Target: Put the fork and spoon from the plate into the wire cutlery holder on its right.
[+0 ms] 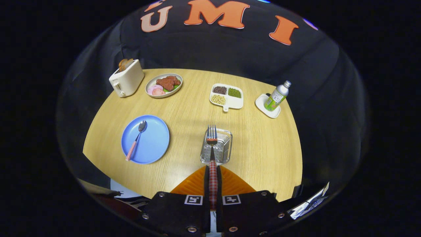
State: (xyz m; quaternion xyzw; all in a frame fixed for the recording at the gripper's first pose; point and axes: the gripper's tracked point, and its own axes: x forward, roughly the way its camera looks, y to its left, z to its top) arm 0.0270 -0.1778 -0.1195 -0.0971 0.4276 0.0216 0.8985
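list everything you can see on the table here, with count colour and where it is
fork: 1, silver head, red checked handle, held between the tongs, head over the holder
wire cutlery holder: 1, silver, just ahead of the tongs
plate: 1, blue, left of the holder
spoon: 1, red checked handle, on the blue plate
toaster: 1, cream, far left
food plate: 1, white, beside the toaster
divided dish: 1, white, beyond the holder
bottle: 1, green label, on a white coaster, far right
table: 1, light wood
tongs: 1 pair, shut on the fork handle
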